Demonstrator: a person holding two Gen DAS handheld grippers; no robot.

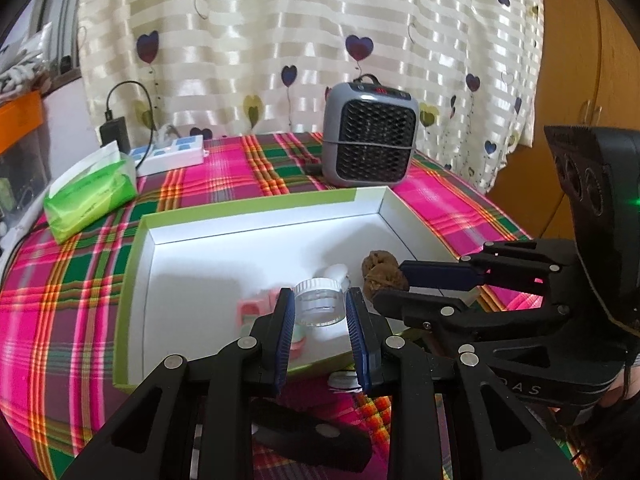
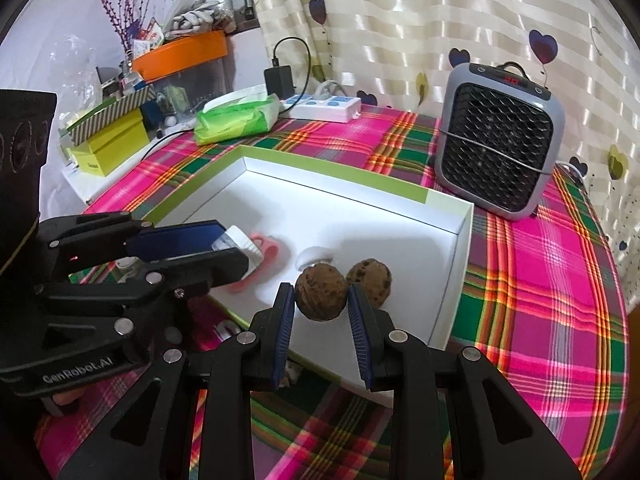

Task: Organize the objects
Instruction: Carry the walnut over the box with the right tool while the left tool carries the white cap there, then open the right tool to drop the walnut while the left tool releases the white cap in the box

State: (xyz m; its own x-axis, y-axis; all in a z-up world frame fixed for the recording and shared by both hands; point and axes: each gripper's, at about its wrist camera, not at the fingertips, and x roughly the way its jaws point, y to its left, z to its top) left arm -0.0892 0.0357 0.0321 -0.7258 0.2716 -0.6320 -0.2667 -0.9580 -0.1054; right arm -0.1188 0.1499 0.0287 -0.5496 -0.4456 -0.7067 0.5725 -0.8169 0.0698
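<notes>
My left gripper [image 1: 320,312] is shut on a small clear jar with a white lid [image 1: 320,300], held over the near part of the white box with a green rim [image 1: 256,204]. My right gripper [image 2: 321,300] is shut on a brown walnut [image 2: 321,292], held over the box's near right corner. A second walnut [image 2: 372,280] lies in the box just behind it. A pink object [image 2: 266,250] and a small white piece [image 2: 316,258] lie on the box floor. The right gripper also shows in the left wrist view [image 1: 404,284], the left one in the right wrist view [image 2: 224,246].
A grey fan heater [image 2: 500,140] stands behind the box at the right. A green tissue pack [image 2: 236,118] and a white power strip [image 2: 324,106] lie at the back left on the plaid cloth [image 2: 540,280]. Cluttered boxes [image 2: 112,140] stand beyond the table's left edge.
</notes>
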